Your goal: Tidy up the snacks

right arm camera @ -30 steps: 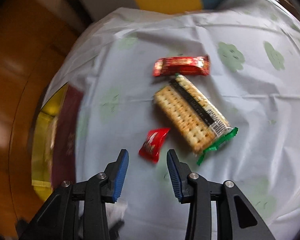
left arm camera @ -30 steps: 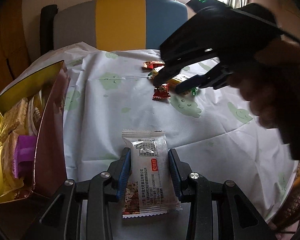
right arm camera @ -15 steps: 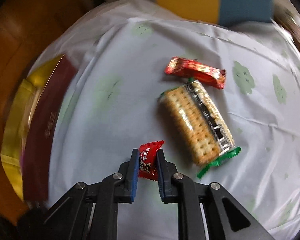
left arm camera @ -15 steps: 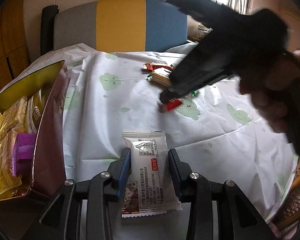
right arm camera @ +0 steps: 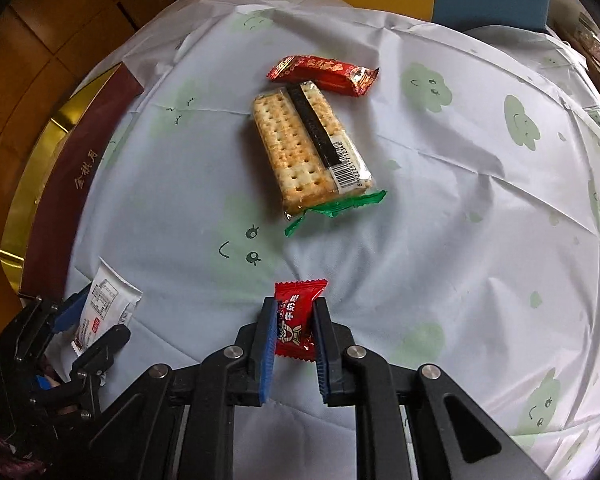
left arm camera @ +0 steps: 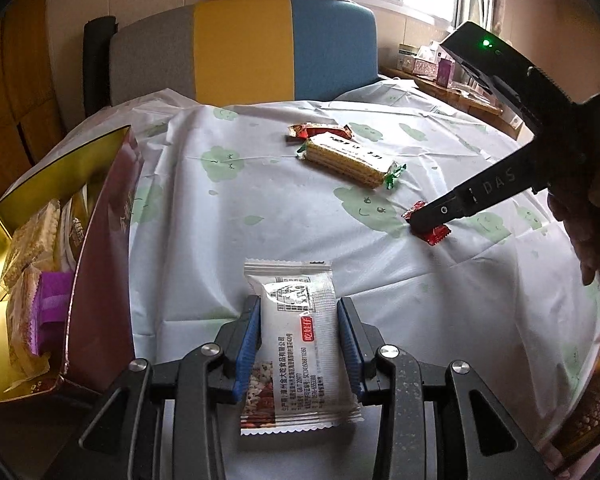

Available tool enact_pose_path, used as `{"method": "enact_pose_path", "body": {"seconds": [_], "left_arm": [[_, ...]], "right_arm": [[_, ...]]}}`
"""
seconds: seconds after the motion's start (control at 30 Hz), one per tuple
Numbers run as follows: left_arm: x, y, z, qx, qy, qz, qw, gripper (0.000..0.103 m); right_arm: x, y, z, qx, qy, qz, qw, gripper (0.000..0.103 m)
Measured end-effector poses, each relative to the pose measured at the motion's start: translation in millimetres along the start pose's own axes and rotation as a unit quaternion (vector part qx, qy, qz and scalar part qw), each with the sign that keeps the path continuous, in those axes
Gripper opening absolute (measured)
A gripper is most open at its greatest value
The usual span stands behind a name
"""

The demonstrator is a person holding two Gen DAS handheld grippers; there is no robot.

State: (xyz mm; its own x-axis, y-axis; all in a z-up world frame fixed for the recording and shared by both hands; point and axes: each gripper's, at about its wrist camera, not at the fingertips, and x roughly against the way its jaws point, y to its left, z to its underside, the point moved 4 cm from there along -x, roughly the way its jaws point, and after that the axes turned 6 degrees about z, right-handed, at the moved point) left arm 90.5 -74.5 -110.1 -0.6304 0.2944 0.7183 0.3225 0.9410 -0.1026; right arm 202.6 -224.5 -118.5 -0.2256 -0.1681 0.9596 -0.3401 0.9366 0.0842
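My left gripper (left arm camera: 298, 312) is shut on a white snack packet (left arm camera: 296, 344), held just above the tablecloth; the packet (right arm camera: 104, 304) and that gripper (right arm camera: 78, 312) also show at the lower left of the right wrist view. My right gripper (right arm camera: 294, 312) is shut on a small red candy (right arm camera: 296, 320). From the left wrist view that candy (left arm camera: 434, 234) pokes out under the right gripper's (left arm camera: 416, 220) black tips, low over the cloth. A cracker pack (right arm camera: 312, 148) with green ends and a long red bar (right arm camera: 324, 74) lie farther back.
A maroon box with gold lining (left arm camera: 100, 248) stands open at the left, holding several snacks (left arm camera: 28, 248). A cloud-print cloth (left arm camera: 260, 200) covers the table. A grey, yellow and blue chair back (left arm camera: 244, 48) stands behind. A woven basket rim (left arm camera: 596, 392) sits at the right edge.
My right gripper came down over the small red candy, shut on it and carried it rightward, away from the cracker pack. The left gripper and its white packet stayed put.
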Motion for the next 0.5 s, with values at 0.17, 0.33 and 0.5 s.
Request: {"method": "enact_pose_path", "body": {"seconds": [0.17,0.33,0.5], "left_arm": [[-1,0,-2,0.0,0.006,-0.008,1.0,0.038],[-3,0,-4,0.006,0.011,-0.012,0.9998,0.038],[-3,1,-4,0.007,0.012,-0.014,0.9998,0.038]], "right_arm": [[-1,8,4,0.016,-0.006,0.015,1.0,0.016],[6,14,8,0.018,-0.004,0.019,1.0,0.016],[-1,21,3,0.039,-0.009,0.036,0.999,0.016]]}}
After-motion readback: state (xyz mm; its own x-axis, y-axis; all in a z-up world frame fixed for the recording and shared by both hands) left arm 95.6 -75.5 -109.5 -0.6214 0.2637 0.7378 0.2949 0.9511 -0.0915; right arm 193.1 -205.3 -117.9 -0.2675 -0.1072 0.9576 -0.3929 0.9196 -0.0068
